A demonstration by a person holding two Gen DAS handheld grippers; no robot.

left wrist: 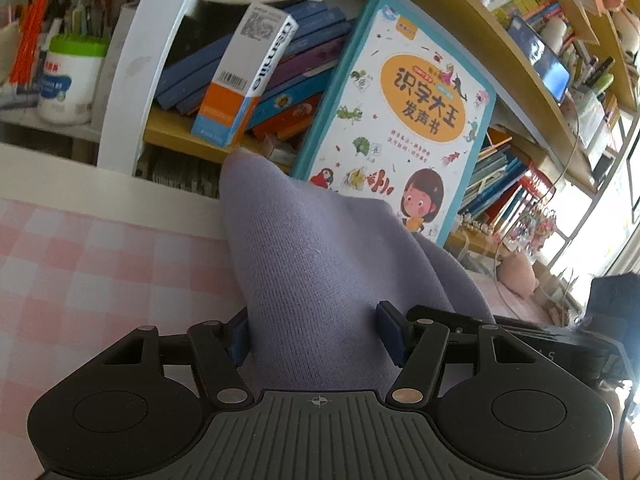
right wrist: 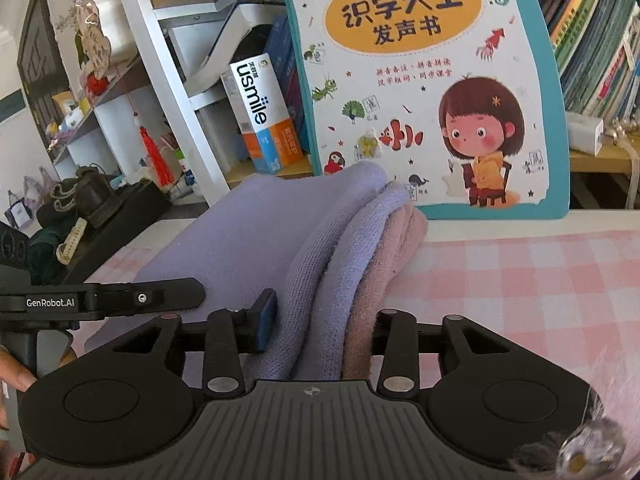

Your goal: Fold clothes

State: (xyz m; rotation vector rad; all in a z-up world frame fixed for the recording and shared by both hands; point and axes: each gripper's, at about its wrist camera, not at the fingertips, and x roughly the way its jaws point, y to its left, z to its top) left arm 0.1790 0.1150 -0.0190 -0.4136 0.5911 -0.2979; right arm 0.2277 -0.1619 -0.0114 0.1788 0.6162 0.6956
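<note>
On the desk (right wrist: 520, 280), over pink-and-white checked cloth: lavender knit garment (right wrist: 248, 232), folded into layers, with a pink layer (right wrist: 400, 240) showing along its right edge in the right wrist view. Far end of the pile close to the big children's picture book (right wrist: 432, 92) propped upright at the back of the desk; touching or just short of it, cannot tell.

Left hand-held gripper (left wrist: 316, 336): clenched on a raised fold of the lavender garment (left wrist: 304, 256), blue pads (left wrist: 240, 336) pressing the knit from both sides, cloth peaked up ahead of the fingers.

Right hand-held gripper (right wrist: 320, 324): clamped on the stacked edges at the near right side of the pile, lavender layers and the pink one bunched between the fingers; left blue pad (right wrist: 266, 320) visible against the knit, right pad hidden behind the pink cloth.

Left of the right gripper, close over the garment: black bar of the other device, marked GenRobot.AI (right wrist: 100, 300), with a fingertip (right wrist: 16, 378) at the frame's left edge.

Behind the desk: wooden bookshelf (left wrist: 180, 136) with leaning blue and purple books, and a usmile box (right wrist: 264, 112) standing beside the picture book. Farther left in the left wrist view: white tub with a green lid (left wrist: 70, 80), holding pens.
</note>
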